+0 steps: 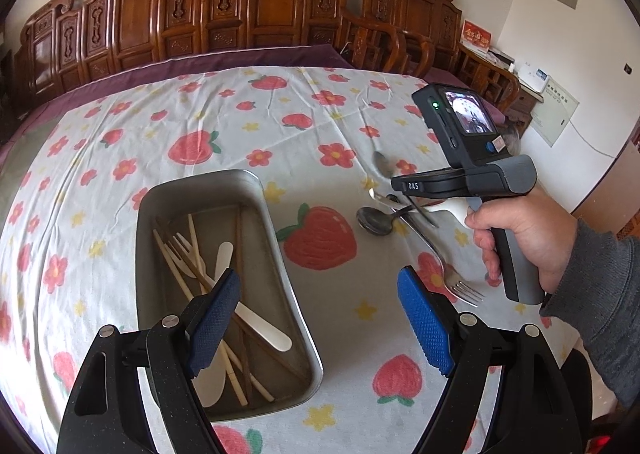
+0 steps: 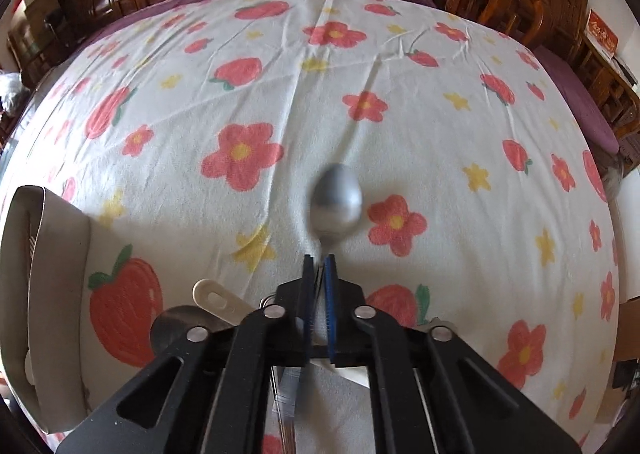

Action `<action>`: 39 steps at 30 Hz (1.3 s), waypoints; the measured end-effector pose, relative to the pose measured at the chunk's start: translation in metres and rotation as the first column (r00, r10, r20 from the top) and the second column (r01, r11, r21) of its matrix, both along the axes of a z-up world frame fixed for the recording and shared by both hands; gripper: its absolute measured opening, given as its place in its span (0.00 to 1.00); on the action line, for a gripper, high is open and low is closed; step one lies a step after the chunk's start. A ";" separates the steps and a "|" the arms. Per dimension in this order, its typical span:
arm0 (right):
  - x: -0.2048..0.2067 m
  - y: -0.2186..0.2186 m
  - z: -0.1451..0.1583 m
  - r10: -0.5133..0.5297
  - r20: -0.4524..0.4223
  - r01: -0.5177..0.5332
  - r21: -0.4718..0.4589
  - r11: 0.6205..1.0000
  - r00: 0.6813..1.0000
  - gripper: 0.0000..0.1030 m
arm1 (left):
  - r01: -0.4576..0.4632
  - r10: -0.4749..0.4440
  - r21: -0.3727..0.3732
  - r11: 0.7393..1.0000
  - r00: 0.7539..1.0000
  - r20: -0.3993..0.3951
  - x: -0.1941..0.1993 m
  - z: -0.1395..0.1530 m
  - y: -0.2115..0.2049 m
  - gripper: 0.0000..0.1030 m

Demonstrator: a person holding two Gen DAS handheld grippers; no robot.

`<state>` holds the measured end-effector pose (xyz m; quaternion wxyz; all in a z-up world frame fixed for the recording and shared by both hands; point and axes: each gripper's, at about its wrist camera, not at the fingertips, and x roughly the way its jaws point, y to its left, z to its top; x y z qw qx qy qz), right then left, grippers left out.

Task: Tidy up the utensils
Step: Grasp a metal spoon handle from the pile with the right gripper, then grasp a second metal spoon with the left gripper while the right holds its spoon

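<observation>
My right gripper (image 2: 319, 260) is clamped on a metal spoon (image 2: 337, 200), lifted over the tablecloth (image 2: 240, 66). My left gripper (image 1: 320, 318) gapes empty above the metal tray (image 1: 256, 190), which holds pale utensils. Another spoon (image 1: 374, 220) and a fork (image 1: 460, 284) remain outside, right of the tray.

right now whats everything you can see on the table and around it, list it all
metal tray: one, grey, left on the tablecloth
wooden and white utensils: several, pale and brown, inside the tray
held spoon: one, silver, blurred, above the cloth in the right gripper
loose spoons: at least two, silver, heaped right of the tray
fork: one, silver, tines toward the camera, near the heap
white spoon handle: one, cream, beside the heap
tablecloth: one, white with red flowers and strawberries
carved wooden chairs: a row, brown, behind the table
left gripper: open, over the tray's near edge
right gripper: shut on the held spoon
</observation>
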<state>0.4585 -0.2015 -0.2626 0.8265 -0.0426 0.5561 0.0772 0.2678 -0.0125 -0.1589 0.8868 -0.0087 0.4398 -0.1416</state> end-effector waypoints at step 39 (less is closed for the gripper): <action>-0.140 -0.115 0.042 0.014 0.101 -0.033 0.190 0.981 0.995 0.04 | 0.292 -0.227 0.181 0.939 0.923 -0.311 0.134 -0.081 -0.121 0.56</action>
